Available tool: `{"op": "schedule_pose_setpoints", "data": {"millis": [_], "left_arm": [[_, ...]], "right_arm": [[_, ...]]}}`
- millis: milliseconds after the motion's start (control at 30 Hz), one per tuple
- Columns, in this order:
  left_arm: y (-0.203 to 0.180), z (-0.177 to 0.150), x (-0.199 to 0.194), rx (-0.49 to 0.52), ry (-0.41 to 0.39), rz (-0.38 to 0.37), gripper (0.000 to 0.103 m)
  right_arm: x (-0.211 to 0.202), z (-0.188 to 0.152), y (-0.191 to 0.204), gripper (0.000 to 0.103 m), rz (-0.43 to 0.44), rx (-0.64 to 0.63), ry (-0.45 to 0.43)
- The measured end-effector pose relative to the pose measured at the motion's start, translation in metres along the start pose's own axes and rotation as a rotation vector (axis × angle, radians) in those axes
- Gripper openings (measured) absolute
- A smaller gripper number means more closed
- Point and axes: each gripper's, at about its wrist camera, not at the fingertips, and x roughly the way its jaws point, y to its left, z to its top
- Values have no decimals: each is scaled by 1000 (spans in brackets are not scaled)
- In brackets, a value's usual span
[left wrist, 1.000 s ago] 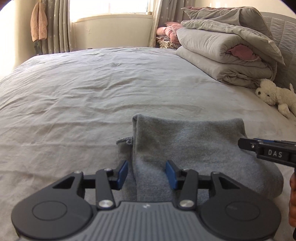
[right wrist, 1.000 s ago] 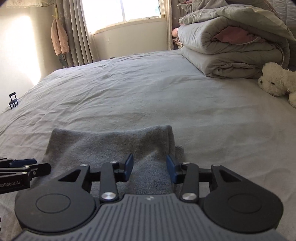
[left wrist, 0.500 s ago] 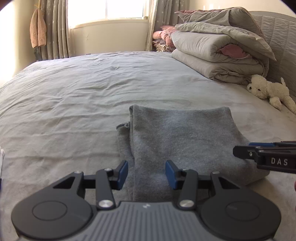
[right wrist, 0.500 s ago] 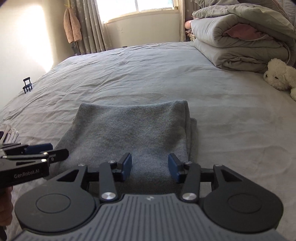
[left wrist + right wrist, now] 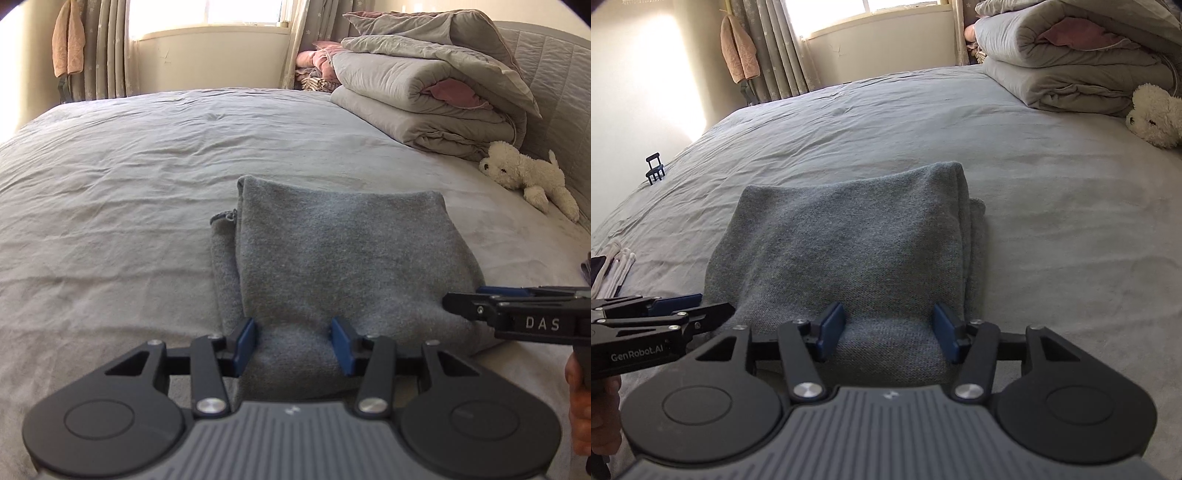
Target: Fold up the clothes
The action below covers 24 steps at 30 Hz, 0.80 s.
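Both my left gripper [image 5: 293, 341] and right gripper [image 5: 888, 326] are open at the near edge of the grey garment [image 5: 332, 251]. I should pinch both near corners evenly

A home bedroom, seemingly: a wide bed [image 5: 129, 184], folded duvets [image 5: 424, 99], plush toy [image 5: 524, 173], curtained window [image 5: 207, 18].

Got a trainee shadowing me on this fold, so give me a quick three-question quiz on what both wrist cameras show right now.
1. True or false: the left gripper is shut on the grey garment.
2. Which toy lies beside the folded duvet? A) white plush dog B) red ball C) wooden train
3. Fill in: the right gripper sits at the garment's ____ edge, the one closest to the cameras.

Key: 1 false, both grippers are open, fabric between the pads but not pinched. 2 A, the plush dog. 3 near.
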Motion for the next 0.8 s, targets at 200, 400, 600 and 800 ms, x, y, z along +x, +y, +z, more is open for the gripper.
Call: {"op": "schedule_pose_setpoints", "data": {"millis": [200, 400, 600, 800], "left_arm": [[-1, -6, -6, 13, -6, 2, 47], [18, 11, -20, -35, -29, 47, 58], [50, 6, -4, -241, 34, -18, 75], [50, 5, 4, -295, 47, -97, 94]], "right_arm": [[-7, 2, 1, 56, 1, -3, 8], [-27, 7, -26, 74, -22, 165, -10], [-21, 0, -49, 85, 41, 356, 35], [-25, -4, -62, 87, 77, 454, 21]]}}
